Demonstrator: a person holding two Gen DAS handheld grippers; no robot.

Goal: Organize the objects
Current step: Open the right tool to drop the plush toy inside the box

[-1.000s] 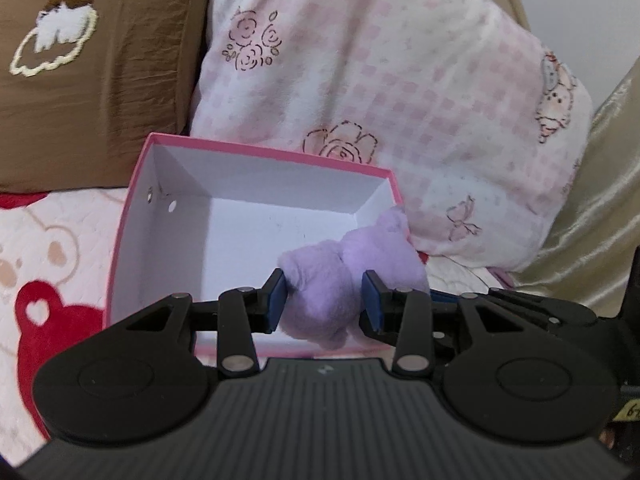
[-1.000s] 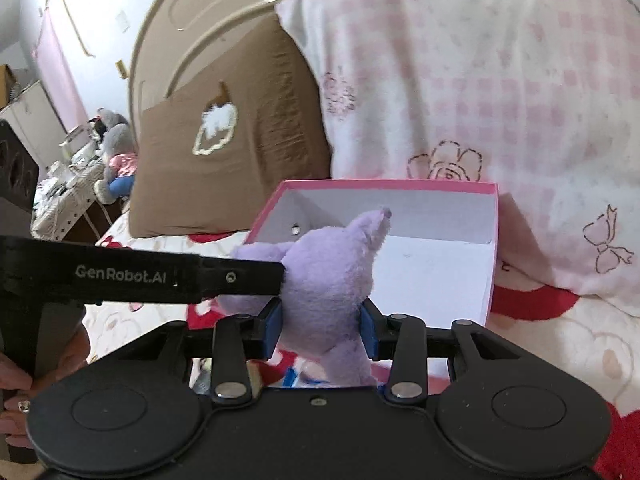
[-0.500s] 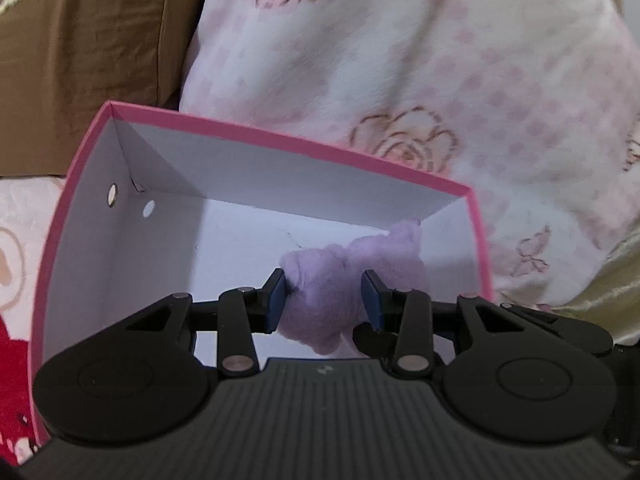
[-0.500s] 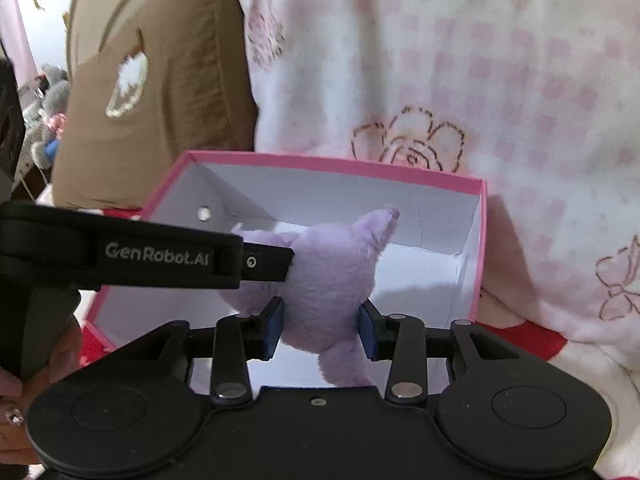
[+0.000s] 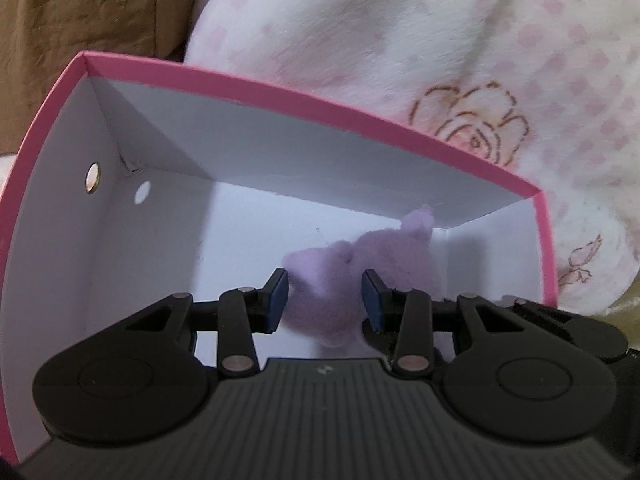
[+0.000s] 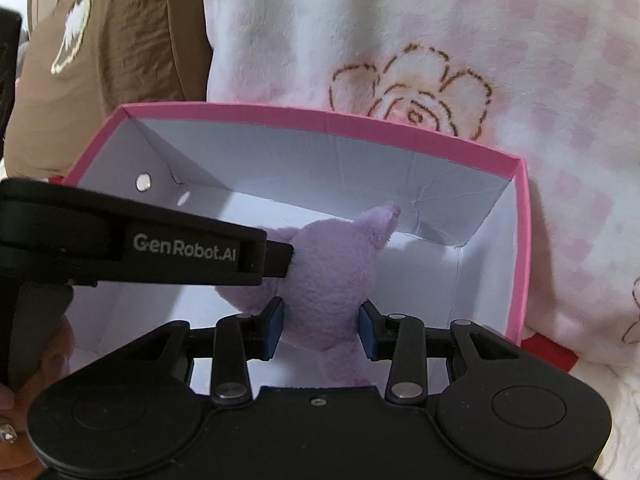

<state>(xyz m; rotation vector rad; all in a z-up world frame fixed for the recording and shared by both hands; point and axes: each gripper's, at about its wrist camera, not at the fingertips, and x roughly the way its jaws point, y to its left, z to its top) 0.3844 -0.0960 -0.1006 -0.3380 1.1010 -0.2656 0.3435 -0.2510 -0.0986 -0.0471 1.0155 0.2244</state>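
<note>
Grippers meet over a pink box: nearest in each wrist view, blue pads press into a purple plush toy (image 6: 324,280), gripped from two sides at once. The right gripper (image 6: 321,322) has its jaws closed against the toy's lower body, fur bulging between the pads. The left gripper (image 5: 324,300) clamps another part of the same toy (image 5: 352,276); seen from the right wrist view, it reaches in from the left as a black bar lettered "GenRobot.AI", its tip pushed into the plush.

The toy hangs inside the walls of the pink box (image 6: 516,248), toward the box's right side, one pointed ear tipping toward the far right corner. Whether it touches the white floor cannot be told. The box's (image 5: 48,128) left wall carries a small metal stud.

Beyond the box's far rim, a white-and-pink checked pillow (image 6: 440,40) with brown-outlined roses fills the background, and a brown cushion (image 6: 112,40) with a pale embroidered patch sits at far left.
</note>
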